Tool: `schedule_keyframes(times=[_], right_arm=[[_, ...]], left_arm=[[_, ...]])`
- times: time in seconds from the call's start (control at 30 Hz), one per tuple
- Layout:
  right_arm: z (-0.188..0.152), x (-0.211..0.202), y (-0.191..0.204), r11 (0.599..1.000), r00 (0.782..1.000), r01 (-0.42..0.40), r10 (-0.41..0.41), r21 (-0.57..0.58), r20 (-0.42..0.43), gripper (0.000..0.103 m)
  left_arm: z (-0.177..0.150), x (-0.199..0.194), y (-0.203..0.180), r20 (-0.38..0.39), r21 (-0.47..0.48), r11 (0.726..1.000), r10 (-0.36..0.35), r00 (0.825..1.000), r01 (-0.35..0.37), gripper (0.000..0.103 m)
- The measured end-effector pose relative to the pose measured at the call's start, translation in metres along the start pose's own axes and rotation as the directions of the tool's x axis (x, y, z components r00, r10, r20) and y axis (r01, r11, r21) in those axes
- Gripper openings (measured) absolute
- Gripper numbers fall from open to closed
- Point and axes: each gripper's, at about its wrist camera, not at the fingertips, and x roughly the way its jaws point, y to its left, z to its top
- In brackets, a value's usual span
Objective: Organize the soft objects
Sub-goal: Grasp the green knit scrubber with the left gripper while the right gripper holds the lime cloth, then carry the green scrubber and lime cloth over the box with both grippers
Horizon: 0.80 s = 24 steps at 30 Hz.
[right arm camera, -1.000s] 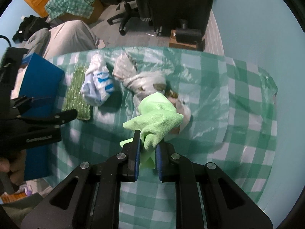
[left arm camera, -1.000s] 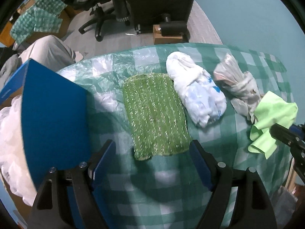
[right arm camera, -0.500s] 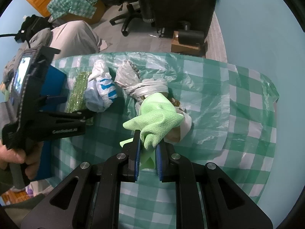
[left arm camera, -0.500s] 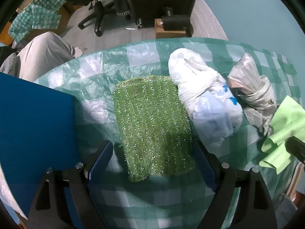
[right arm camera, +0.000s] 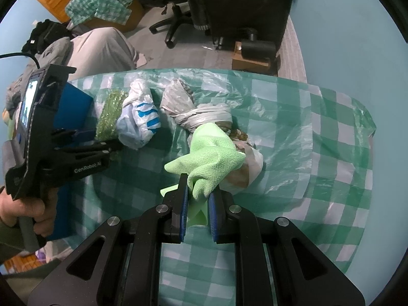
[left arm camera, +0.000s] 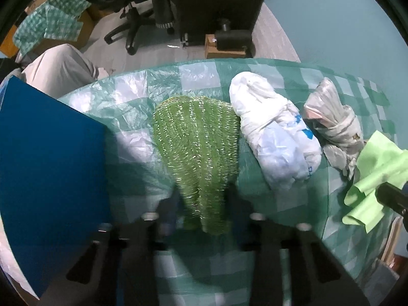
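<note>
A green glittery knitted cloth (left arm camera: 196, 137) lies on the green-checked tablecloth (left arm camera: 193, 267). My left gripper (left arm camera: 201, 199) points down over its near end; the jaws are closing and blurred, and the cloth bunches narrow between them. In the right wrist view the left gripper (right arm camera: 112, 148) sits beside that cloth (right arm camera: 109, 112). My right gripper (right arm camera: 198, 191) is shut on a light green microfibre cloth (right arm camera: 214, 153), held just above the table. That cloth (left arm camera: 374, 163) shows at the right edge of the left wrist view.
A white-and-blue plastic bag bundle (left arm camera: 275, 137) and a grey knotted bag bundle (left arm camera: 334, 122) lie right of the glittery cloth. A blue box (left arm camera: 51, 168) stands at the left. A person's hand (right arm camera: 23, 211) holds the left gripper. An office chair (left arm camera: 132, 7) stands beyond the table.
The left gripper's jaws, wide apart either side of the glittery cloth before, have swung in and squeezed its near end into a narrow bunch. The right gripper keeps still with the light green cloth.
</note>
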Motion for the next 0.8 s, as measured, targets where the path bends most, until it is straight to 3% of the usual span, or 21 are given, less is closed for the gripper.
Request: schedule_keyframes(times=[0.13, 0.5, 0.8], right_arm=[[-0.002, 0.000, 0.003, 1.000, 1.000, -0.003, 0.003, -0.002, 0.004, 0.013], [-0.007, -0.012, 0.016, 1.000, 1.000, -0.007, 0.007, -0.024, 0.025, 0.013], [-0.010, -0.027, 0.030, 0.999, 0.999, -0.005, 0.007, -0.054, 0.037, 0.013]], left_arm=[[-0.006, -0.005, 0.004, 0.000, 0.001, 1.000, -0.004, 1.000, 0.004, 0.019], [-0.038, -0.039, -0.005, 0.036, 0.077, 0.997, -0.006, 0.999, 0.003, 0.018], [-0.052, -0.075, 0.005, 0.084, 0.063, 0.997, -0.057, 0.995, 0.052, 0.018]])
